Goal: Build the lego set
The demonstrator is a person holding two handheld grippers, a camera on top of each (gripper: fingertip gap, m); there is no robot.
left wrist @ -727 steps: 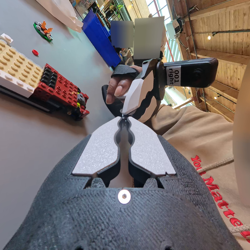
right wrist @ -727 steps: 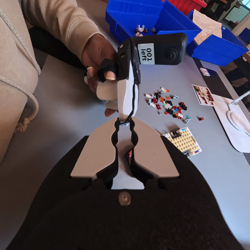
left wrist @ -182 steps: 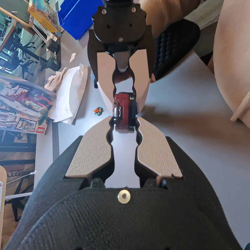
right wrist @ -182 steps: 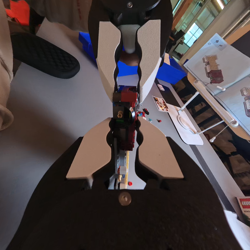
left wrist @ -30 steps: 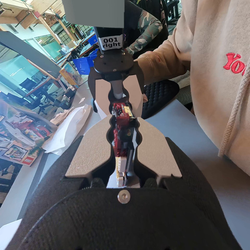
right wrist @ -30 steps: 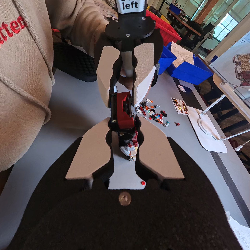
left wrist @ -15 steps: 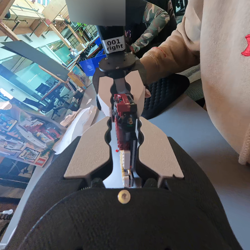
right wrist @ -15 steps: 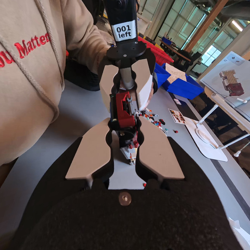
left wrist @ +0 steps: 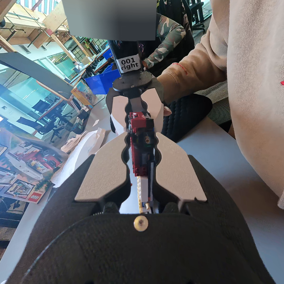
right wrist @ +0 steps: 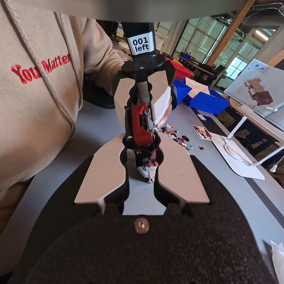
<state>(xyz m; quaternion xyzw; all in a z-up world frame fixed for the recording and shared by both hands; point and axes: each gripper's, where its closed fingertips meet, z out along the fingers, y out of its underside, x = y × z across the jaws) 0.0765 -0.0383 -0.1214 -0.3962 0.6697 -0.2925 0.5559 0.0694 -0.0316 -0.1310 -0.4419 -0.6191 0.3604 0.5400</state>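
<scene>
A brick-built model (left wrist: 140, 155) of dark red, black, white and tan parts hangs above the grey table (left wrist: 207, 155), held between both grippers, which face each other. My left gripper (left wrist: 141, 135) is shut on it, and the model runs back between its fingers towards the camera. My right gripper (right wrist: 141, 136) is shut on the model's red and black end (right wrist: 140, 127). In the right wrist view the left gripper (right wrist: 139, 121) clamps the same model from the far side. In the left wrist view the right gripper (left wrist: 139, 123) does likewise.
A heap of small loose bricks (right wrist: 175, 136), a single red brick (right wrist: 201, 148) and a sticker sheet (right wrist: 202, 132) lie on the table. Blue bins (right wrist: 206, 101) and a booklet on a white stand (right wrist: 258, 87) are to the right. A paper bag (left wrist: 79, 153) and a printed box (left wrist: 23, 169) are to the left. The person's beige hoodie (right wrist: 38, 107) is close. Only a small space, under 4 cm, lies between the two pairs of fingers.
My left gripper's fingers stood wider half a second ago and have come together on the model again. The right gripper's hold has not changed. Both views have tilted upward a little.
</scene>
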